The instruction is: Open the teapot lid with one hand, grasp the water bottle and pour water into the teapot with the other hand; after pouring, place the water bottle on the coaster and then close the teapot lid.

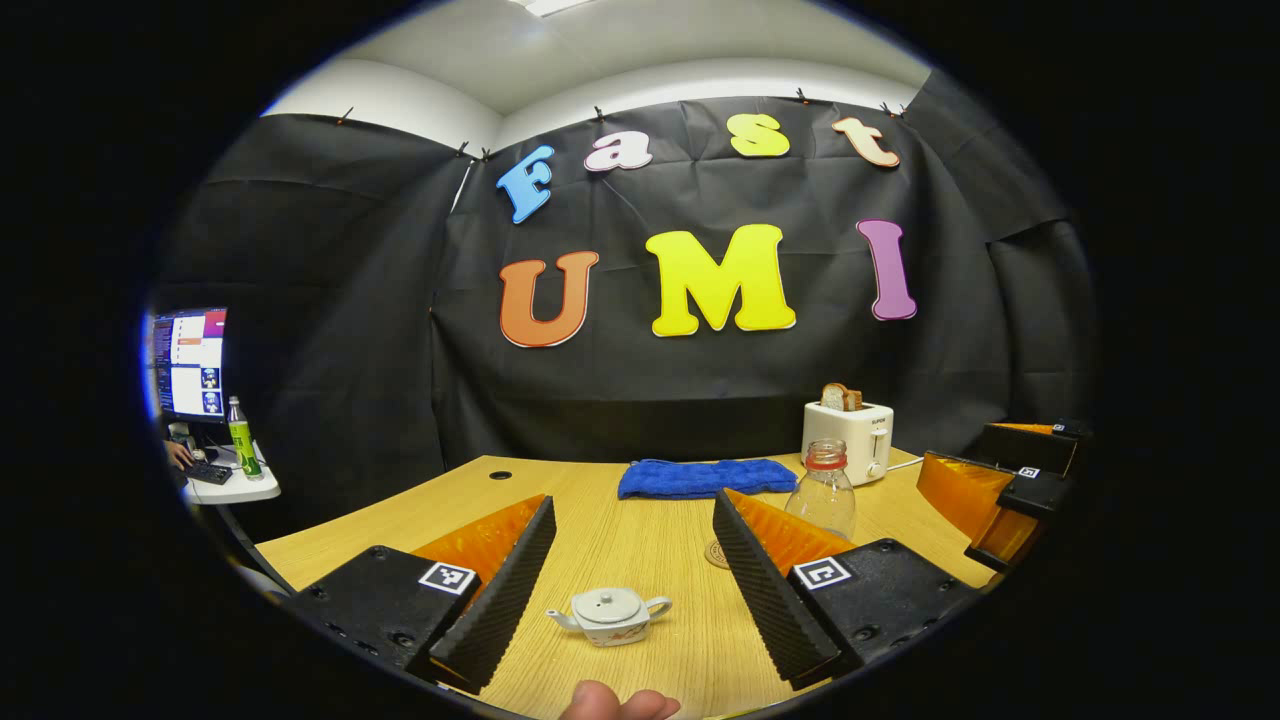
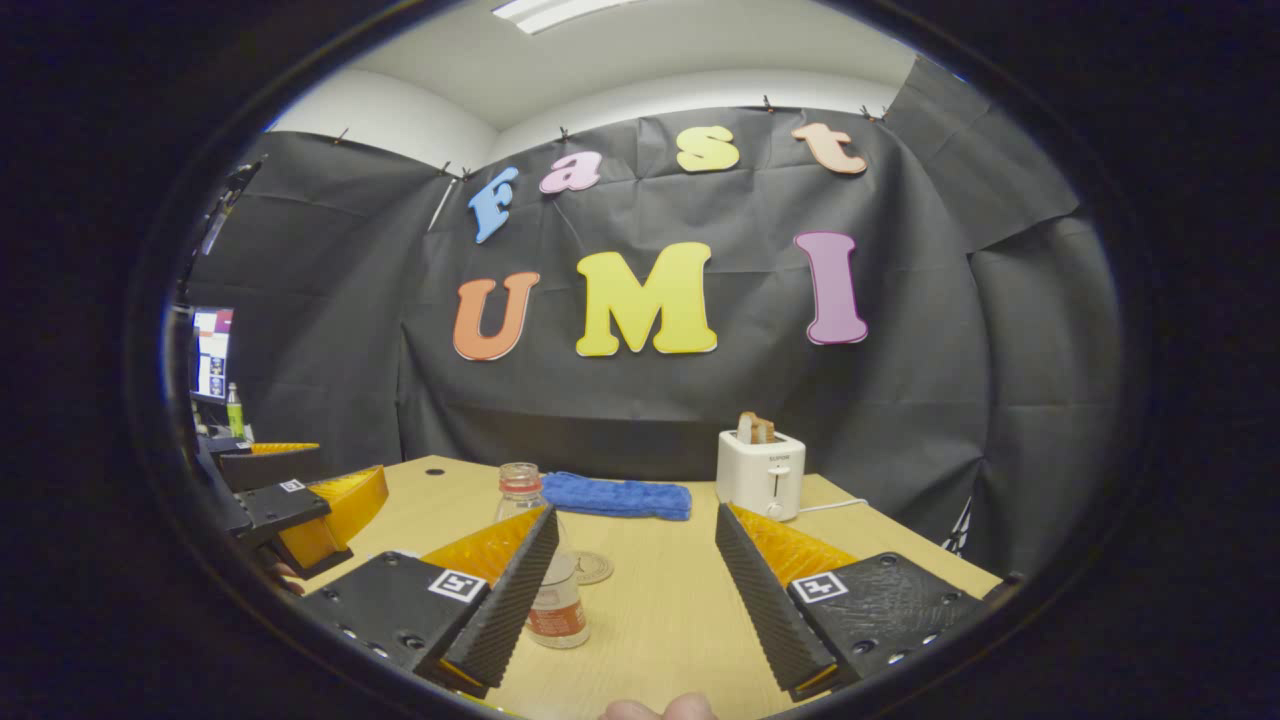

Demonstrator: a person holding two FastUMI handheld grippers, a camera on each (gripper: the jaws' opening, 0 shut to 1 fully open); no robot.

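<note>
A small white teapot (image 1: 610, 615) with its lid on stands on the wooden table (image 1: 640, 540), between the spread fingers of my left gripper (image 1: 640, 585), which is open and holds nothing. A clear water bottle (image 1: 826, 490) without a cap stands upright behind the left gripper's right finger, with a round coaster (image 1: 716, 554) beside it. In the right gripper view the bottle (image 2: 545, 570) stands partly behind the left finger of my right gripper (image 2: 632, 585), which is open and apart from it. The coaster (image 2: 592, 567) lies just right of the bottle. The other gripper (image 2: 290, 505) shows at far left.
A blue towel (image 1: 706, 477) lies at the back of the table, and a white toaster (image 1: 848, 438) with bread in it stands at the back right. A side desk with a monitor (image 1: 188, 362) and a green bottle (image 1: 241, 439) is off to the left.
</note>
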